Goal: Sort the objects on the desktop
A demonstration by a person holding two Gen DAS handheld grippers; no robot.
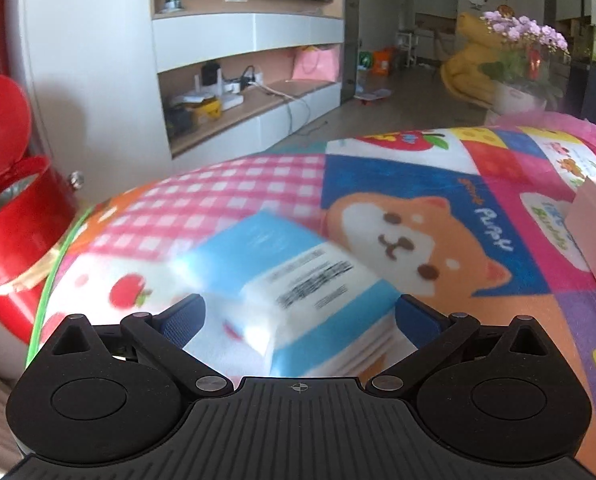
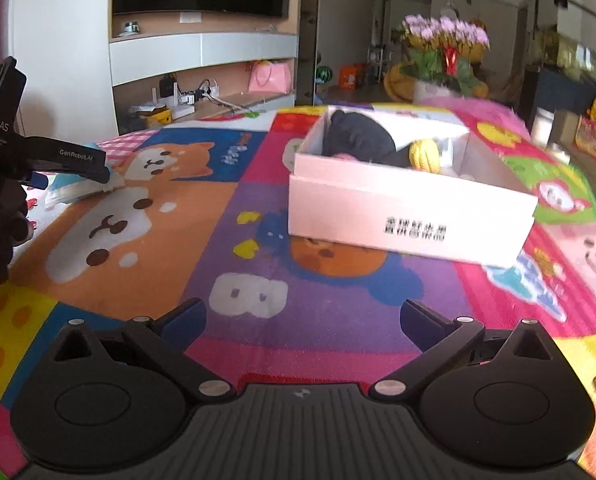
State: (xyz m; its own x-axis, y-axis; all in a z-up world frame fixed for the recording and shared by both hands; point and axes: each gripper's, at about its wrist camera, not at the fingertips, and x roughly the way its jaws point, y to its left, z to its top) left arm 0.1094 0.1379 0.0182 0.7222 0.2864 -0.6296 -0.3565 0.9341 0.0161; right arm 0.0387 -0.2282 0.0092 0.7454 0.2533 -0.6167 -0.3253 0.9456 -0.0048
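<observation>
A blue and white tissue pack (image 1: pixel 294 280) lies on the colourful cartoon cloth, blurred, between the wide-open jaws of my left gripper (image 1: pixel 300 312); the fingers stand at either side of it, apart from it as far as I can tell. In the right wrist view the left gripper (image 2: pixel 98 172) shows at far left over the same pack (image 2: pixel 74 190). My right gripper (image 2: pixel 302 316) is open and empty above the purple patch of cloth. A pink cardboard box (image 2: pixel 410 216) stands ahead to the right, holding a black item (image 2: pixel 358 140) and a yellow knitted item (image 2: pixel 426 156).
A red lidded bin (image 1: pixel 14 216) stands off the table's left edge. The box's corner (image 1: pixel 594 232) shows at the right of the left wrist view. A flower pot (image 2: pixel 446 56) stands behind the box. Shelving and a TV lie beyond the table.
</observation>
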